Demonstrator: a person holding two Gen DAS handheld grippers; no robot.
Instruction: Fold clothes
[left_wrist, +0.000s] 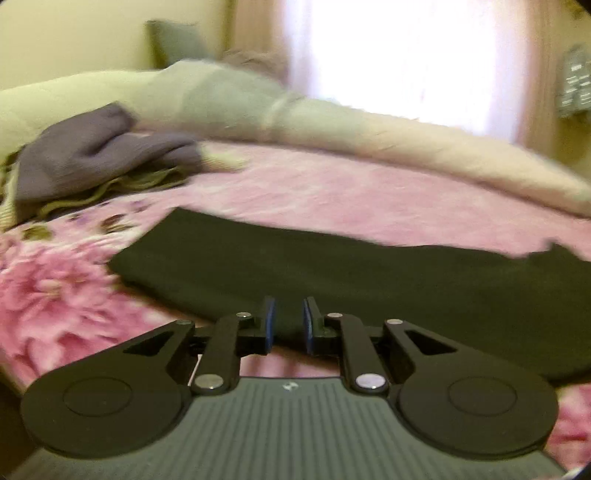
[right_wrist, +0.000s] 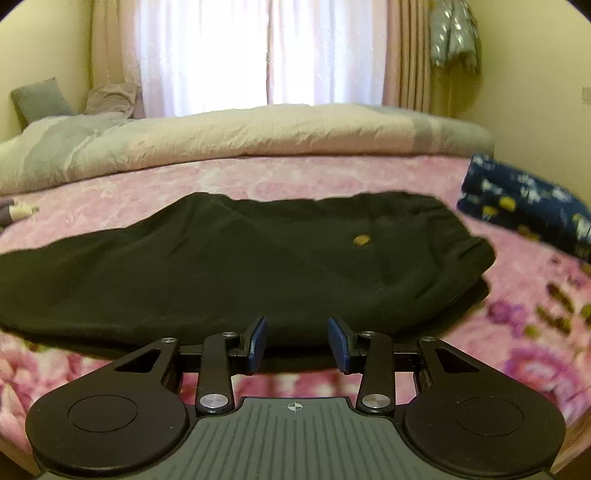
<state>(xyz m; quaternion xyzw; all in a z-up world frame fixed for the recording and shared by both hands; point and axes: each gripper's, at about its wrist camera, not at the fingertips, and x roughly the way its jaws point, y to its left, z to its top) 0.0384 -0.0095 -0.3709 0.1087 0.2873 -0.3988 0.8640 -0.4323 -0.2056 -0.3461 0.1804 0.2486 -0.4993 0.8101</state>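
While both tilt downward, left tongs (left_wrist: 289, 325) and right tongs (right_wrist: 298, 343) gape above black garment (right_wrist: 229, 258).

Pink bedspread (right_wrist: 295, 177) clear btwn black garment (right_wrist: 221, 258) & duvet (right_wrist: 258, 129) (far side).

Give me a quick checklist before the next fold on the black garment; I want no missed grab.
1. Black garment lies flat, lengthwise across the pink floral blanket: ok.
2. Left hand-held gripper empty, pads slightly apart, nothing between them: ok.
3. Right hand-held gripper empty, pads wider apart, over the garment's near edge: ok.
4. Near edge within both views: ok; whether either gripper touches the cloth: cannot tell.
5. Purple clothes pile and folded navy patterned cloth sit apart from the garment: ok.
6. Left view sharp enough to aim: not ok, it is blurred.
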